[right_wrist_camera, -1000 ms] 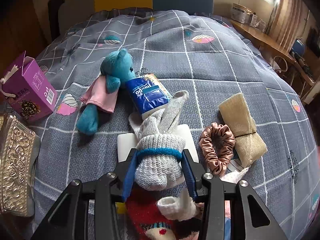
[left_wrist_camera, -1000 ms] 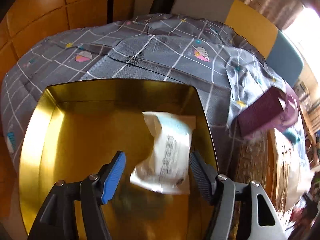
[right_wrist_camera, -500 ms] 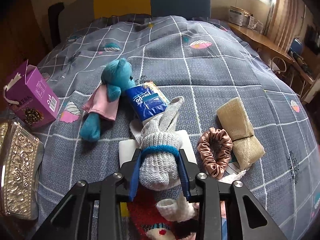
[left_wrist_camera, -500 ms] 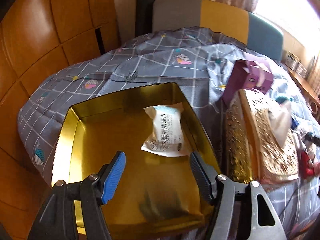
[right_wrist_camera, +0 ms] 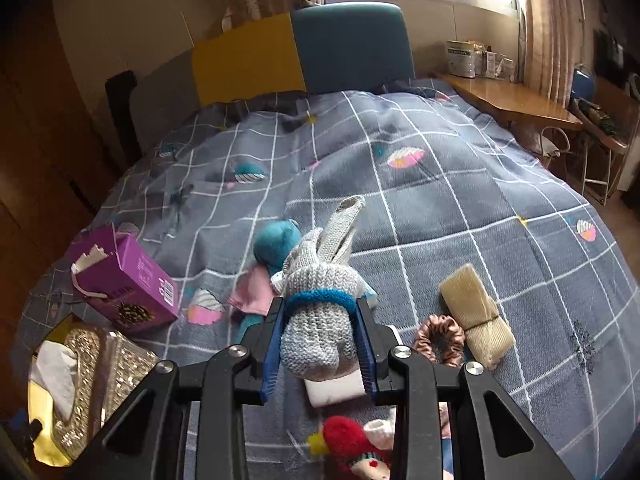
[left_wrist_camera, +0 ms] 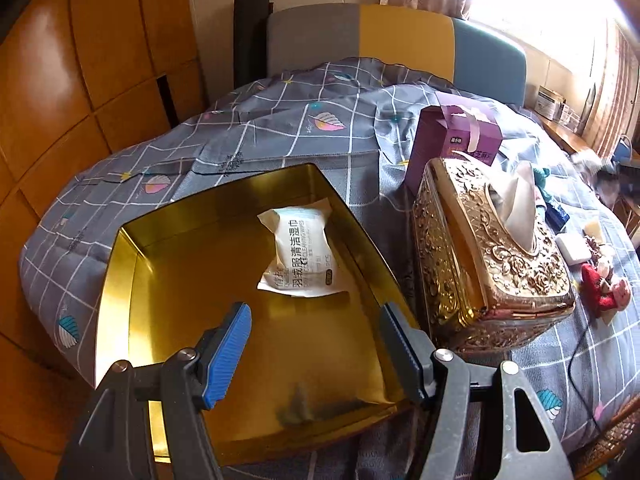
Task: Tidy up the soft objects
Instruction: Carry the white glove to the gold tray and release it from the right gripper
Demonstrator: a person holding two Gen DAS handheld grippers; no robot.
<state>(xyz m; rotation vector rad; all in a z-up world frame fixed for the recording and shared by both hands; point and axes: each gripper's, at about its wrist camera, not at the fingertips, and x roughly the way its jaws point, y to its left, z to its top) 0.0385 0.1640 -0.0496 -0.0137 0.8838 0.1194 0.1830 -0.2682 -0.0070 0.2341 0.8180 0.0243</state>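
Grey knitted sock (right_wrist_camera: 320, 320) with a blue band: clamped across the middle in the right gripper (right_wrist_camera: 320, 342), lifted clear of the quilt (right_wrist_camera: 460, 208), toe end poking up past the fingertips. Light, limp, compressible, likely to flop and drag at both loose ends; best taken at the bunched middle, as now. Knit not slippery, nothing fragile.

Just below: white pad (right_wrist_camera: 336, 390), red plush toy (right_wrist_camera: 352, 446), pink scrunchie (right_wrist_camera: 440, 338), beige folded cloth (right_wrist_camera: 476, 320), teal plush bear (right_wrist_camera: 276, 242) partly hidden behind the sock. Further left: purple carton (right_wrist_camera: 128, 280), ornate gold tissue box (left_wrist_camera: 492, 256).

Left gripper (left_wrist_camera: 316, 340): wide apart, empty, above the open gold tin (left_wrist_camera: 120, 264), where a wipes packet (left_wrist_camera: 302, 258) lies against the right wall. Probable destination the tin; tissue box and carton standing between, so a carry up and over.
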